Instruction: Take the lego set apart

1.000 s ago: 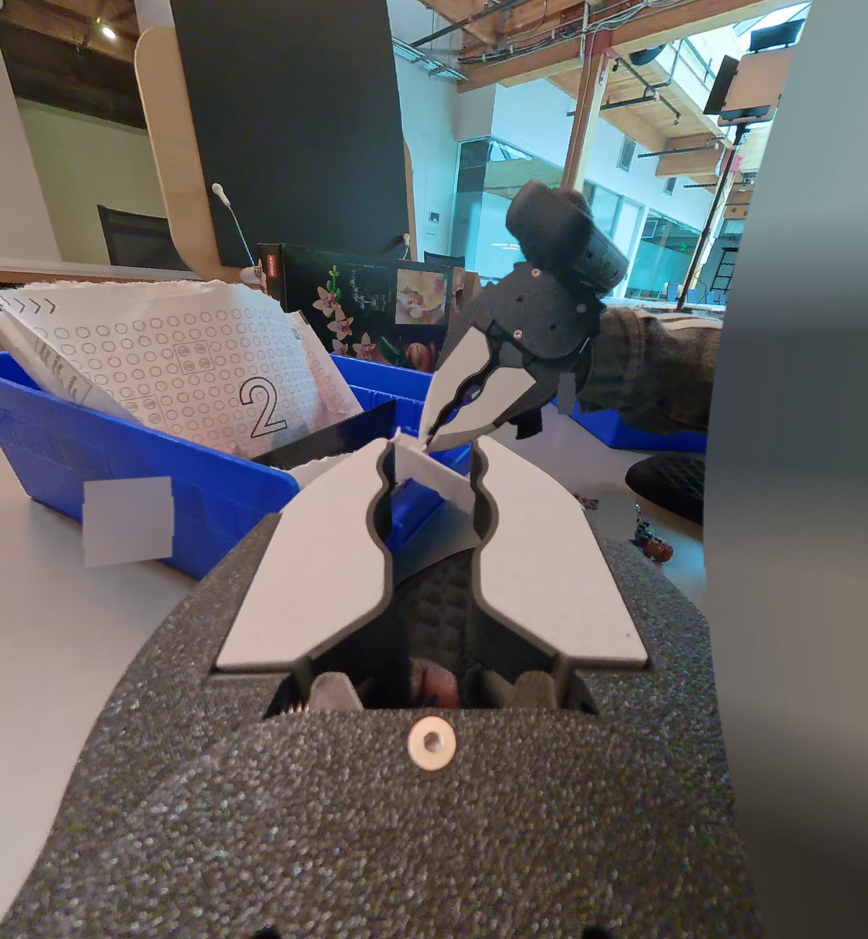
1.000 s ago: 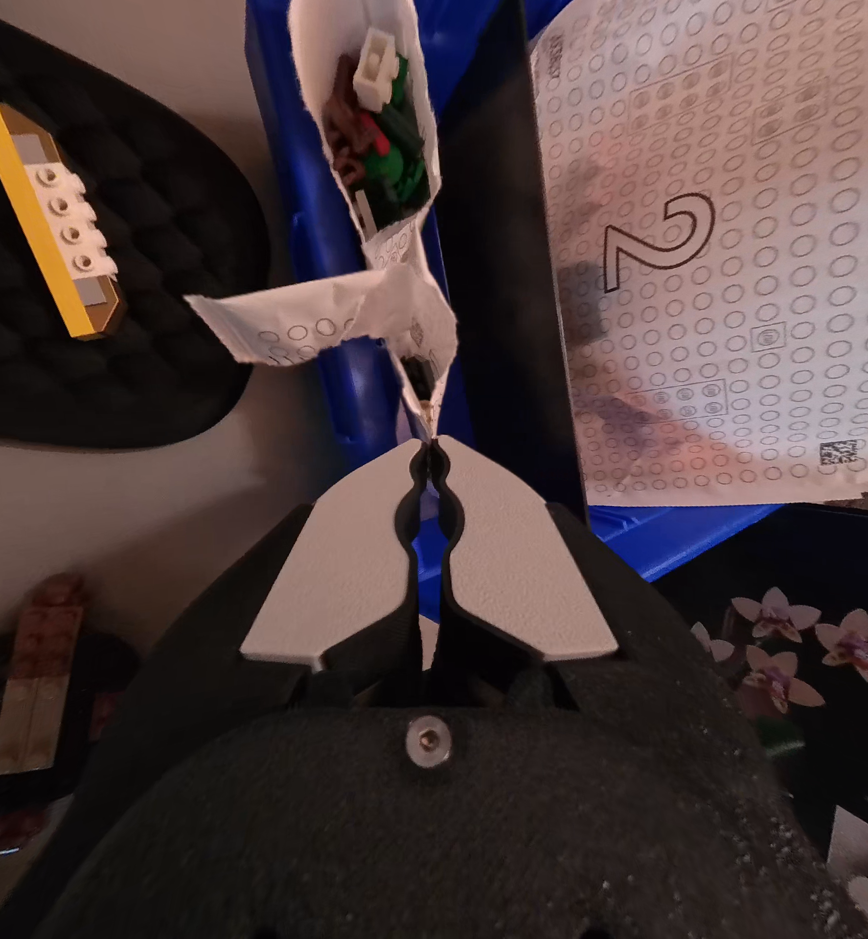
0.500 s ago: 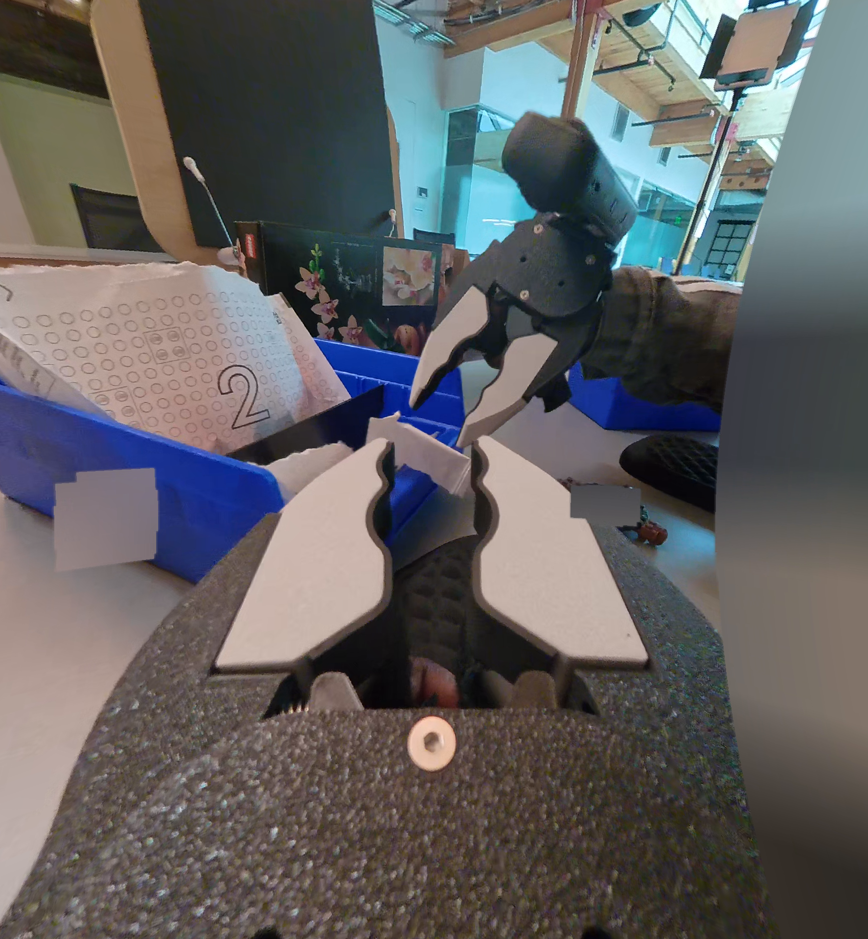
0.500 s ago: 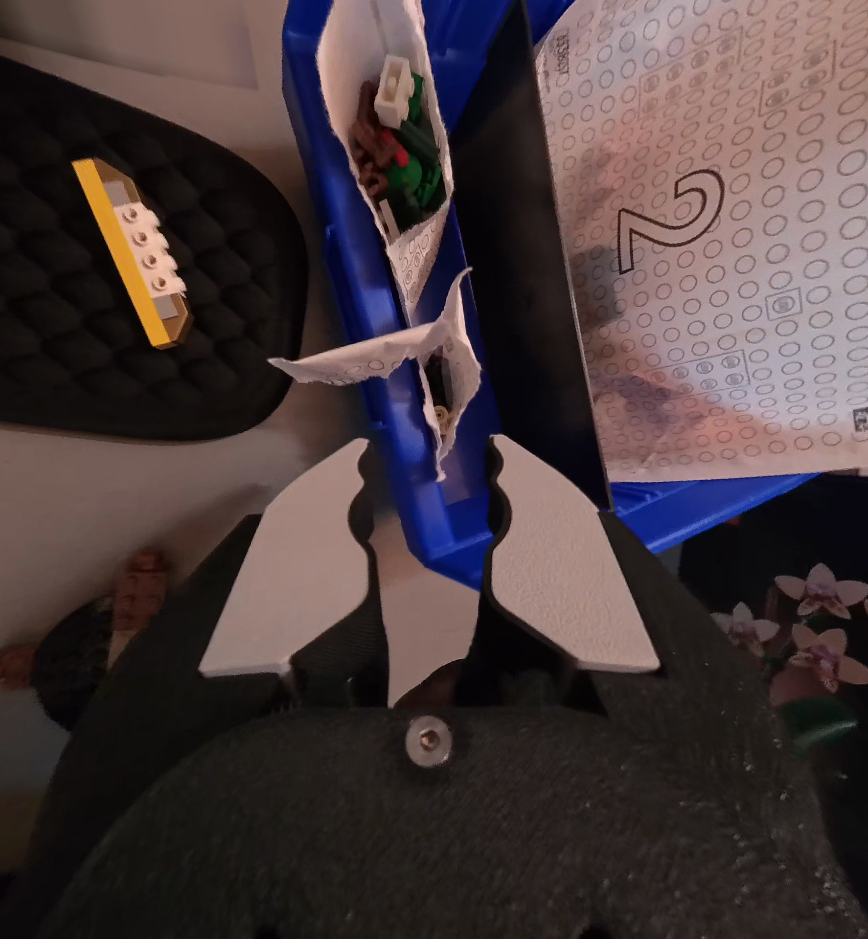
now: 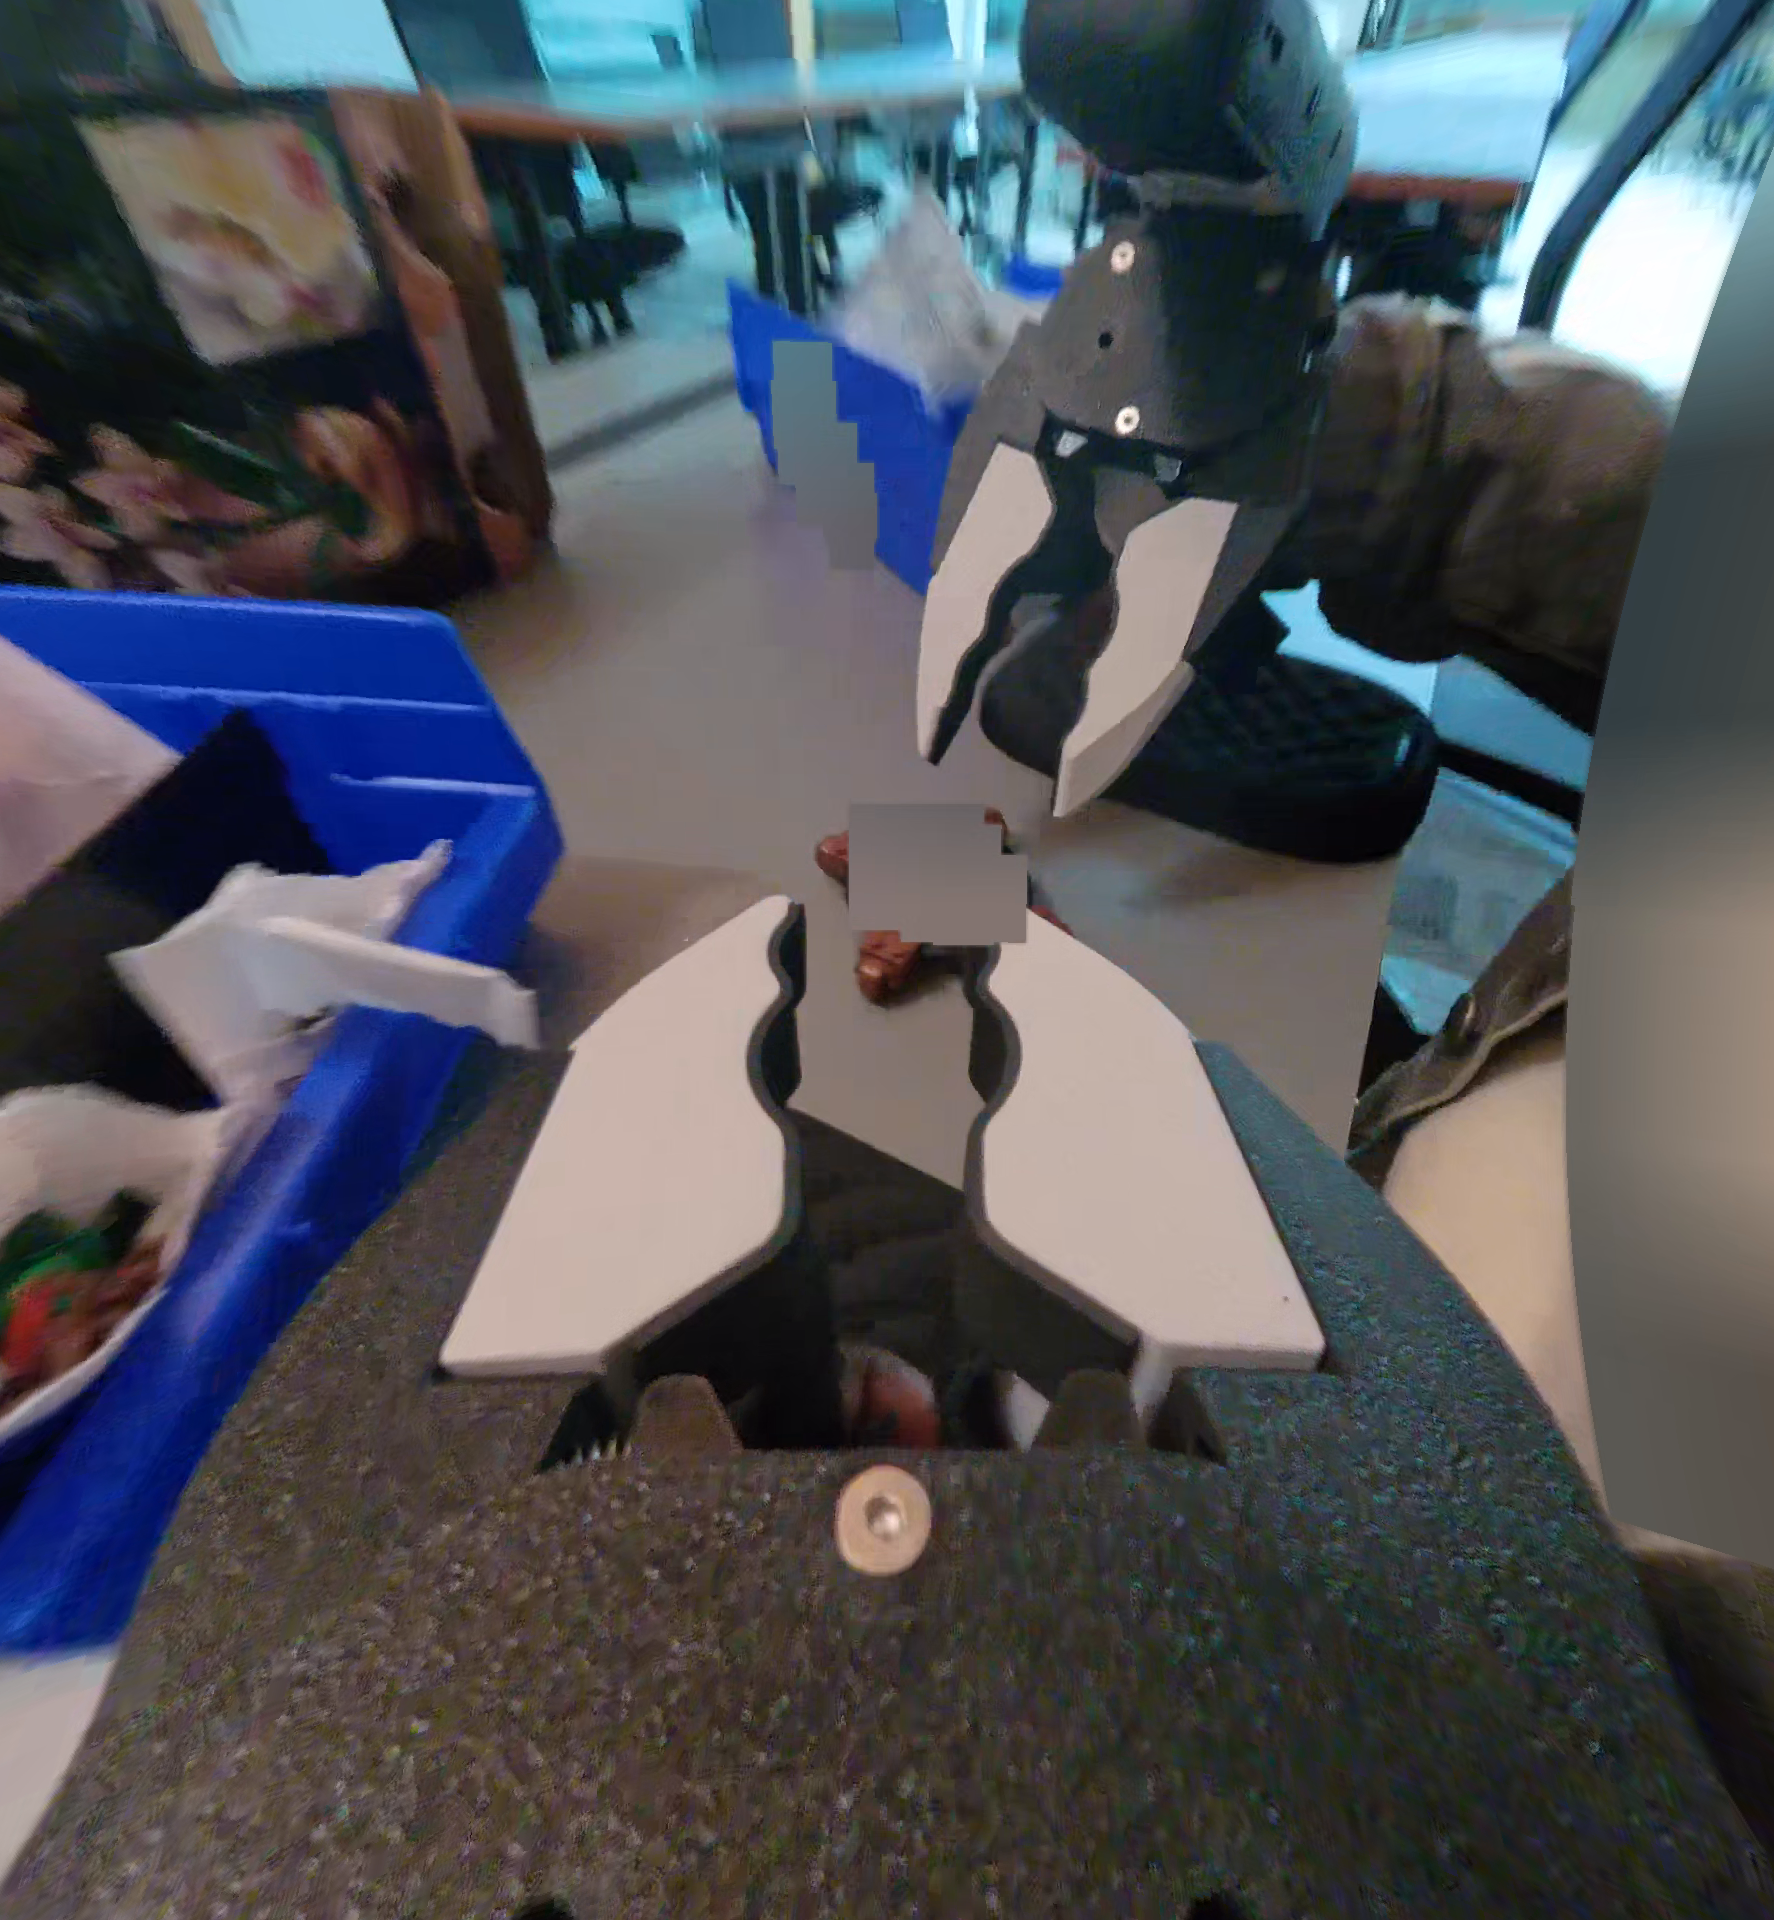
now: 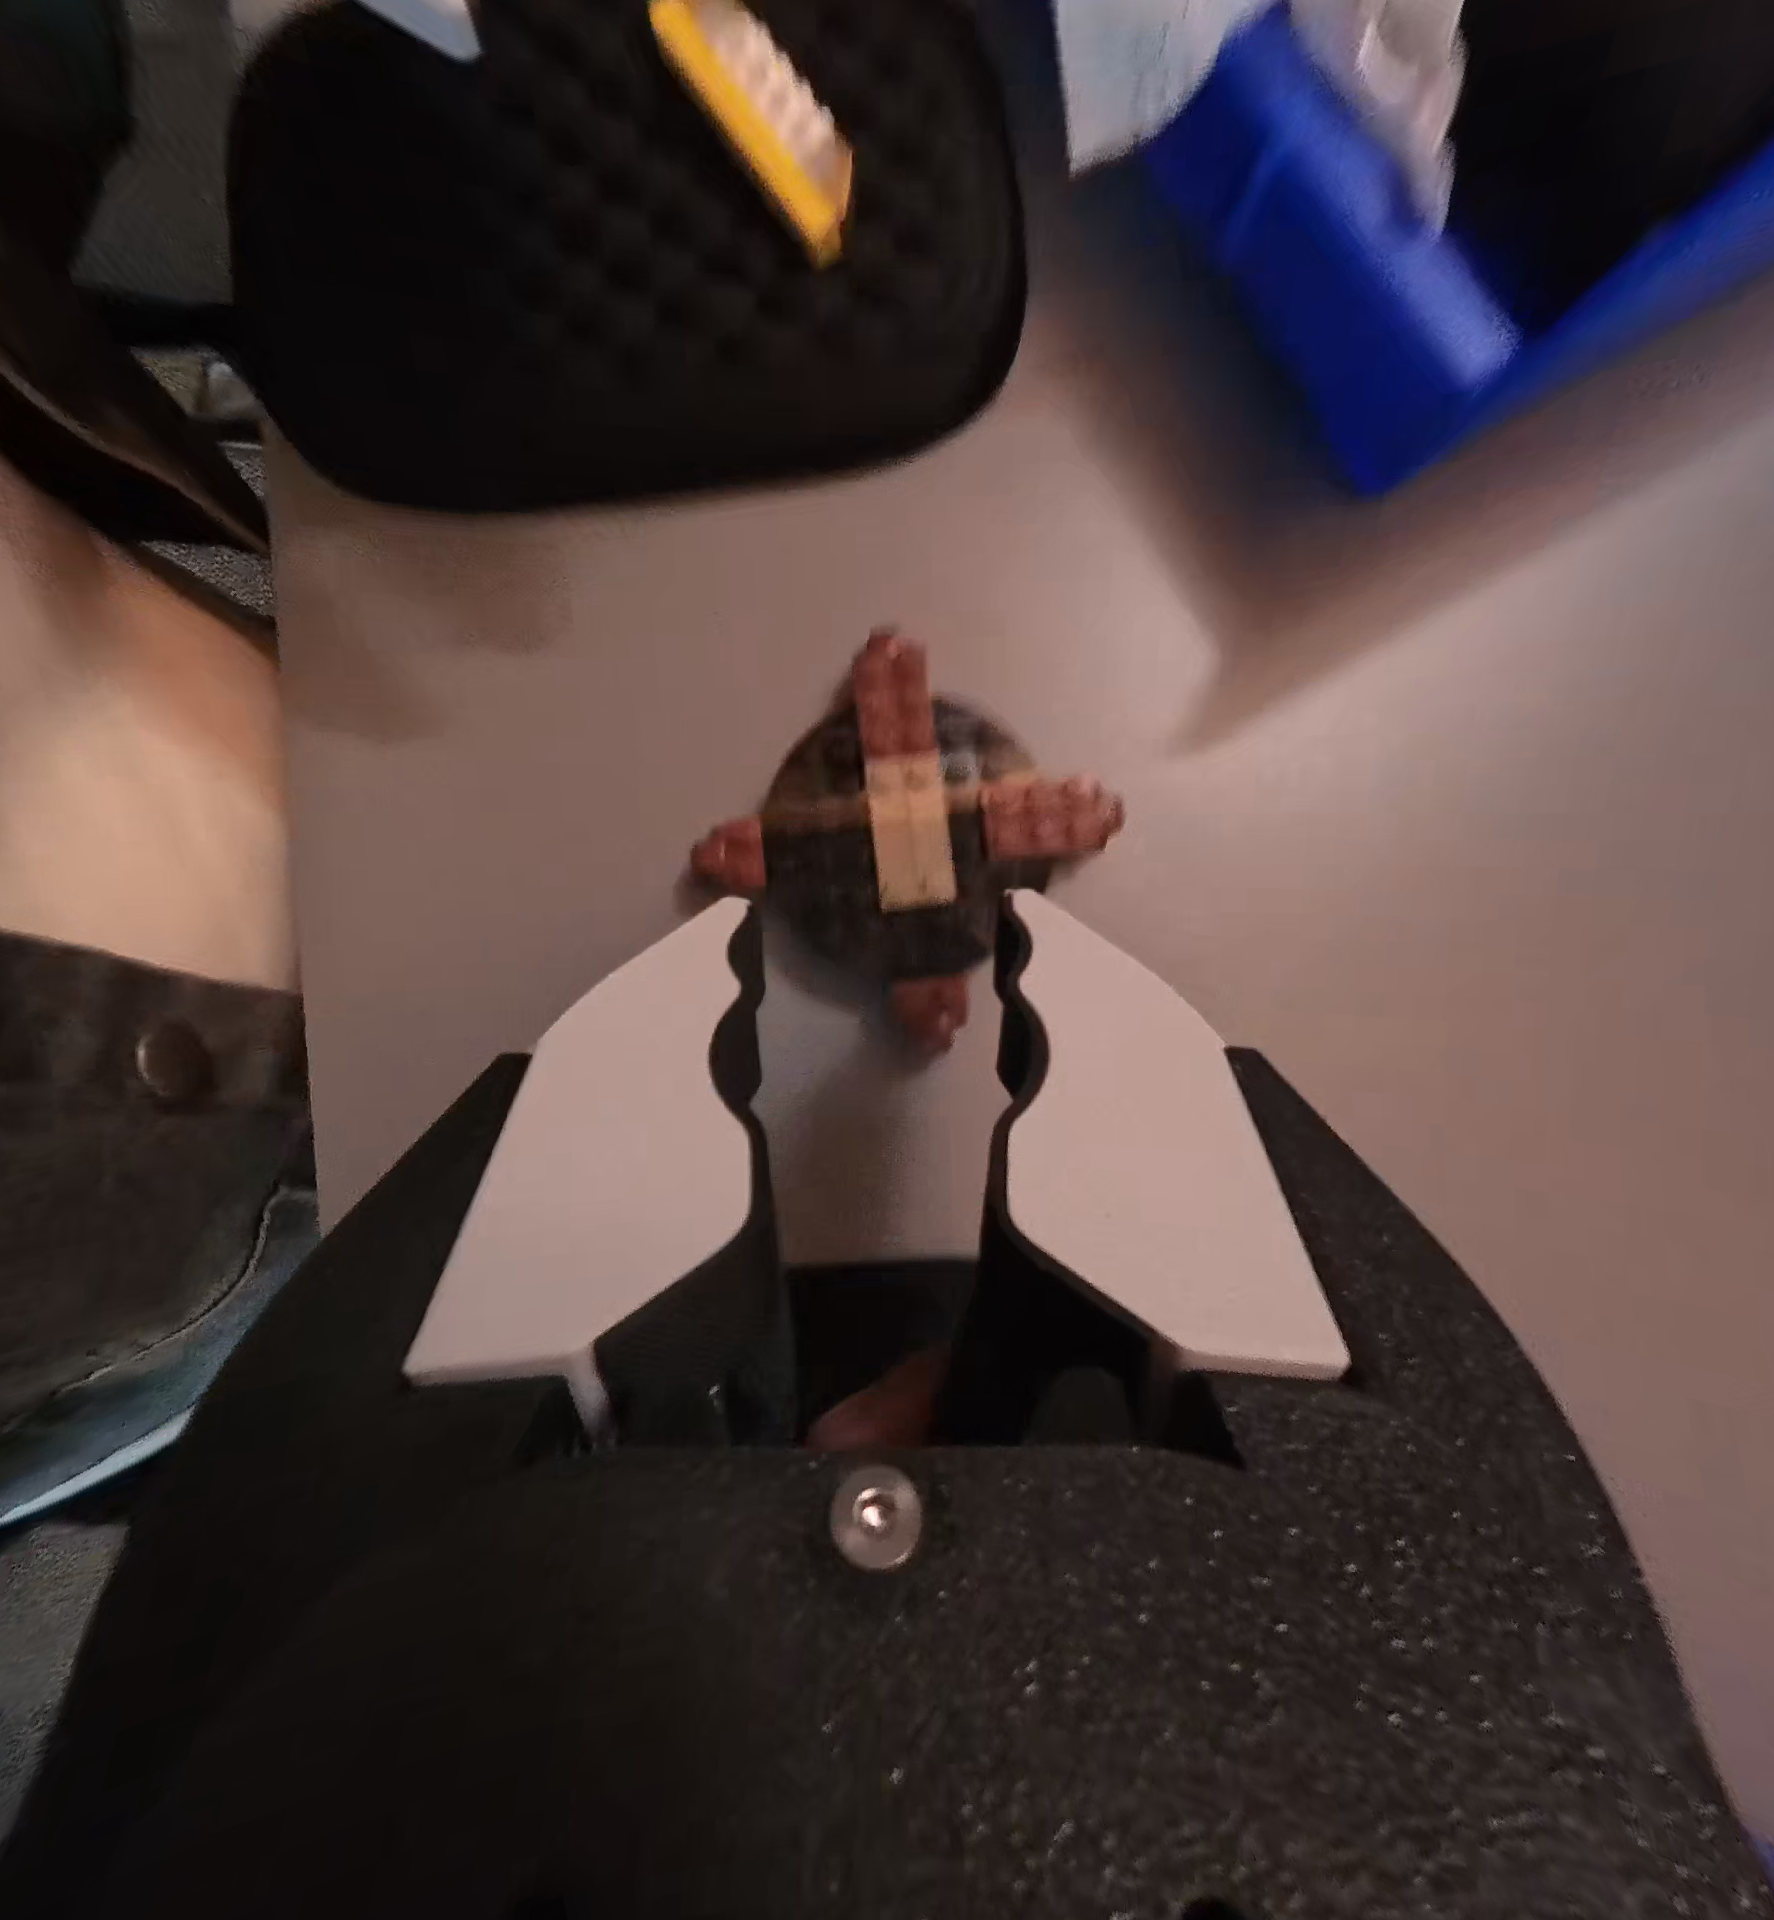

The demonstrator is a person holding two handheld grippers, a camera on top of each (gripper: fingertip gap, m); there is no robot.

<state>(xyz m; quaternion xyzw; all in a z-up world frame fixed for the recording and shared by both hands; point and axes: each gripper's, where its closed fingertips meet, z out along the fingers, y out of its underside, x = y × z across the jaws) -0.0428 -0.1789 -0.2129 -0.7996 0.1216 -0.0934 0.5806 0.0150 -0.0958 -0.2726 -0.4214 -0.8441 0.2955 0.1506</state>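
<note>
Hovering over the lego assembly (image 6: 888,831) mid-surface, right gripper (image 6: 872,925) and left gripper (image 5: 883,935) are both gaping, empty; a hasty pinch risks scattering brown arms.

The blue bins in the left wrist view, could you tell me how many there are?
2: the near blue bin at left holding torn paper bags, and a far blue bin behind the right gripper. Others may be hidden.

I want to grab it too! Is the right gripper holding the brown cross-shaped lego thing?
No, the right gripper is open and the brown cross-shaped lego piece lies on the table beyond its fingers.
</note>
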